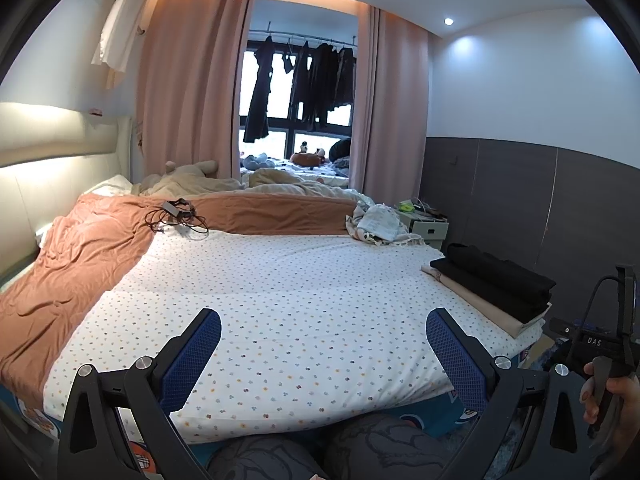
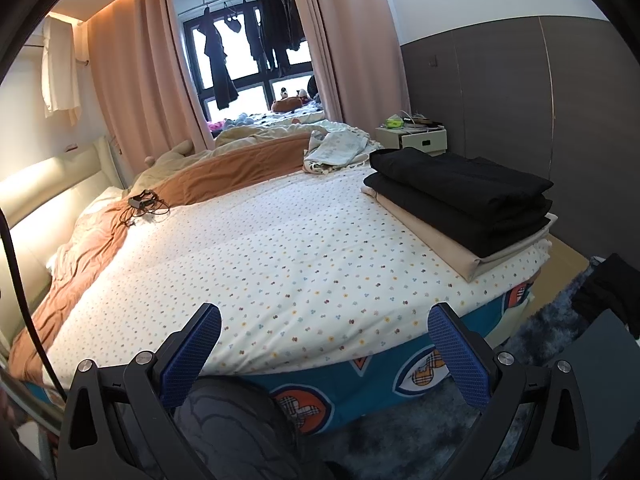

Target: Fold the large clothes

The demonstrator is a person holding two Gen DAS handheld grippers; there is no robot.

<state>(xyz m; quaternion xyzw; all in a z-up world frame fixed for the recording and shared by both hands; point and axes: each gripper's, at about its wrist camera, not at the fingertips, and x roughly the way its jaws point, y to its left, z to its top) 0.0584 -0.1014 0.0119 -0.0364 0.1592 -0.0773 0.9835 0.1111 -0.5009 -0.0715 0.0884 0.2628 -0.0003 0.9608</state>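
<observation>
Dotted bedsheet point(image 1: 280, 280) with folded clothes stack point(image 2: 460, 204), cable tangle point(image 1: 176, 216) beside orange blanket point(image 1: 80, 256)

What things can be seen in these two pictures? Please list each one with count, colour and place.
folded clothes: one stack, black on beige, bed's near right corner
dotted sheet: one, white, over bed's middle
blanket: one, orange-brown, bed's left and far side
cable bundle: one, black, on blanket edge
crumpled cloth: one, pale, far right of bed
nightstand: one, cream, beside bed
curtains: pink, flanking window
hanging clothes: several, dark, at window
left tool: open, empty
right tool: open, empty
</observation>
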